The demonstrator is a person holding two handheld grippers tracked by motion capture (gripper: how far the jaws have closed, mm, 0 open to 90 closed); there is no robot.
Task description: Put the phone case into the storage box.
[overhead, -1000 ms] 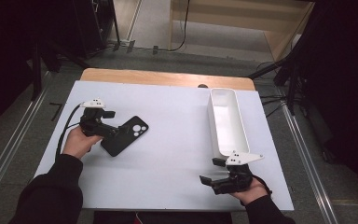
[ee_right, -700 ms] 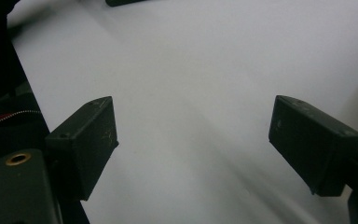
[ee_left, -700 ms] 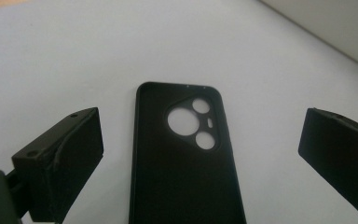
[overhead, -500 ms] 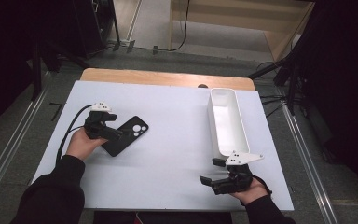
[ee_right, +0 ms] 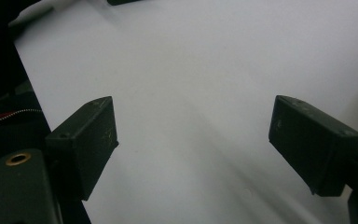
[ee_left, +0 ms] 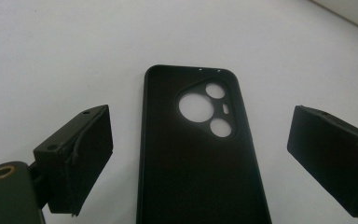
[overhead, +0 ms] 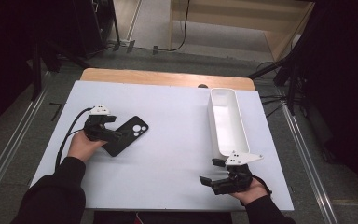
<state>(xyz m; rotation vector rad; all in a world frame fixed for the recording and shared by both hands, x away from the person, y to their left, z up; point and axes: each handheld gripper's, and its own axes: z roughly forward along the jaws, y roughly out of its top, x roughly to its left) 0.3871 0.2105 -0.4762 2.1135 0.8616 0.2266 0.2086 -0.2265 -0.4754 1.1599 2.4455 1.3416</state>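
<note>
On the white table top (overhead: 168,140), toward its left side, lies the flat black phone case with the round camera cut-outs (overhead: 127,135), back up and slanted, its camera end pointing away from me and to the right. Compared with a second ago, my left gripper (overhead: 114,136) has crept up over the near end of that case; back then it sat a little farther to the left, with more of the case showing beyond it. From the left gripper view the case (ee_left: 200,154) now runs straight up the middle between my two black jaws, which stand wide with bare table on both sides of it, so nothing is pinched and neither pad touches the case's edges. The case itself has not shifted on the table. My right gripper (overhead: 214,175) sits at the near right corner exactly as it did before, jaws spread wide over plain white surface with nothing between them. Just beyond it stands the long white rectangular plastic bin (overhead: 227,122), lengthwise along the right edge, in the same place as earlier, well apart from the case
</note>
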